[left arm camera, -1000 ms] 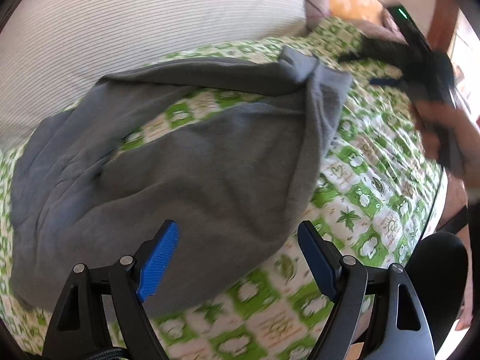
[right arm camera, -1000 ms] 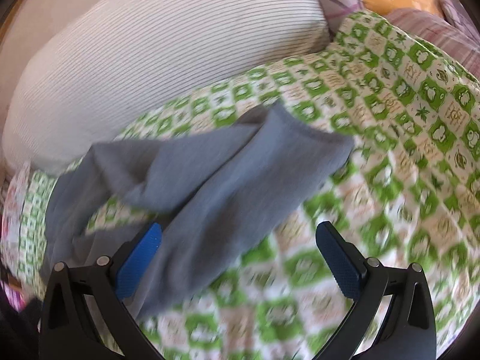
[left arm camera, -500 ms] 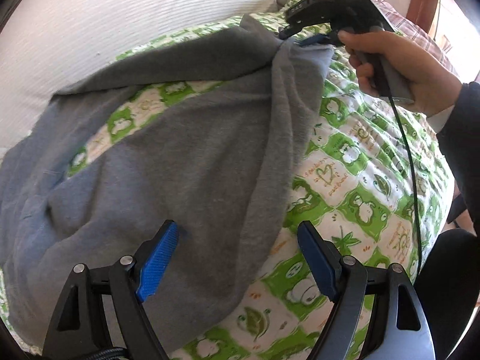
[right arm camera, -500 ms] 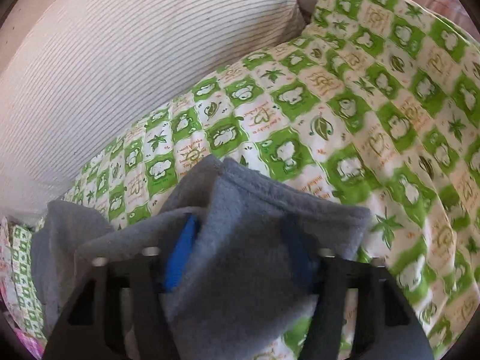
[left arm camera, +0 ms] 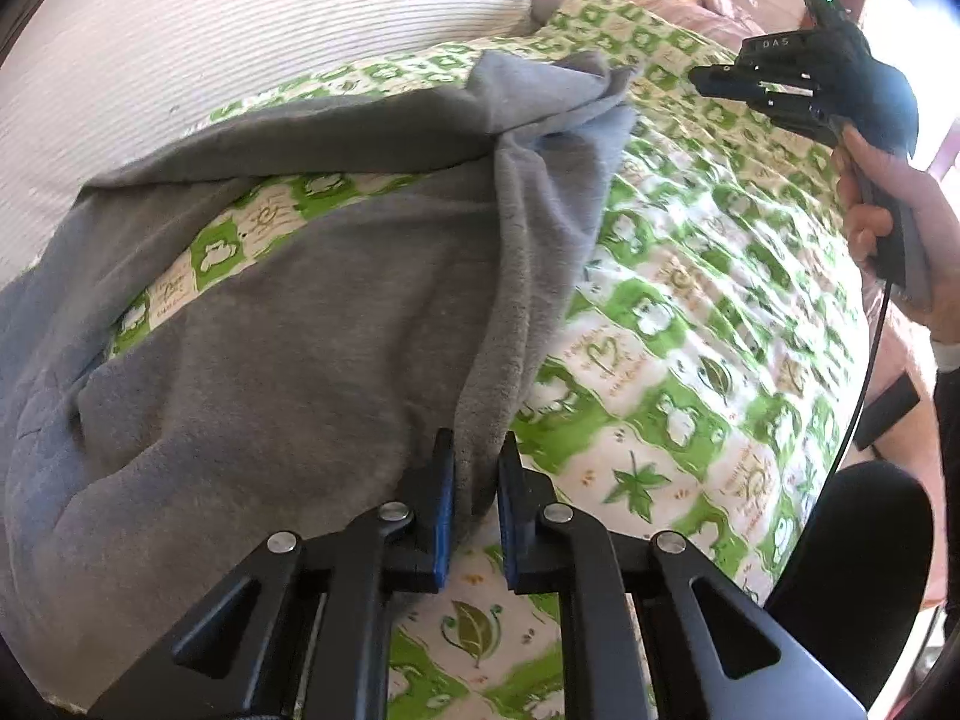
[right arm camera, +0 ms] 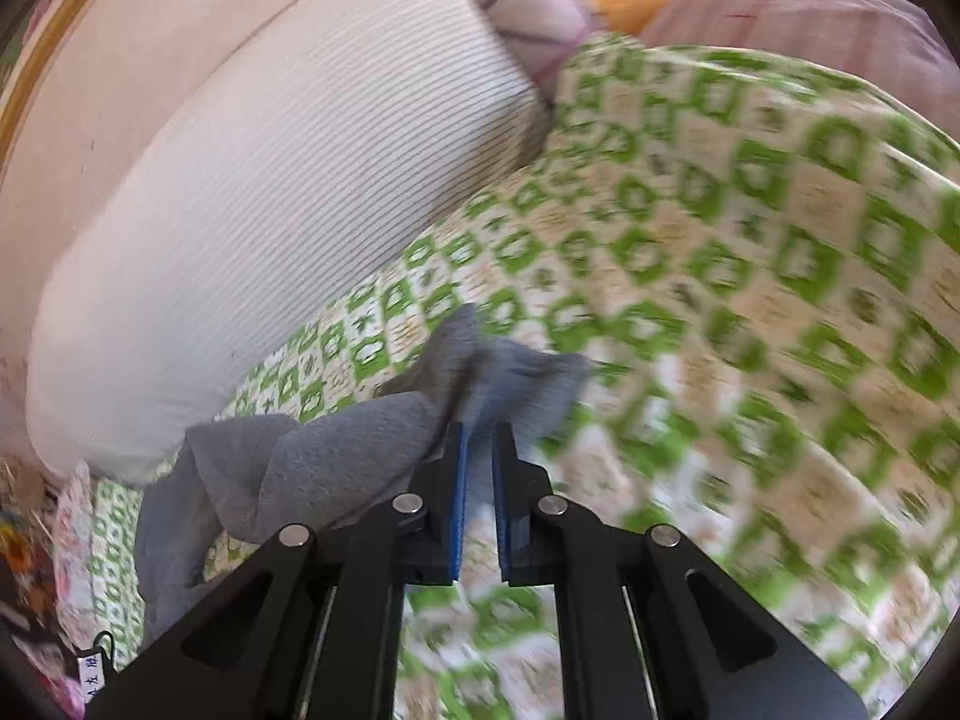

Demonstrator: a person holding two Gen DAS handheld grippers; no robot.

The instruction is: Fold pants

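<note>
Left hand-held gripper point(left arm camera: 477, 468): jaws drawn narrow, blue pads clamped on a fold of the grey pants point(left arm camera: 312, 360) at the garment's edge, at 6 o'clock in the left wrist view. Right hand-held gripper point(right arm camera: 478, 450): jaws likewise narrow, pinching a bunched grey corner of the pants point(right arm camera: 372, 438); in the left wrist view this gripper point(left arm camera: 720, 81) sits at 2 o'clock, gripped by a hand point(left arm camera: 888, 228), and from there the cloth does not appear to reach its tip. Right wrist view is motion-blurred, so the exact contact is read from that view only.

Pants: soft, fleece-like grey fabric, matte, no print. They lie spread on the bed cover point(left arm camera: 690, 360), a white-and-green checked quilt with leaf and animal motifs. One band of fabric runs from 9 o'clock to 1 o'clock, and the larger mass fills 7 to 10 o'clock; a strip of quilt shows between them. A raised ridge runs from the left gripper's pinch toward 12 o'clock, ending in a crumpled corner.

Striped white pillow point(left arm camera: 240, 60) lies beyond the pants at 11 o'clock.
</note>
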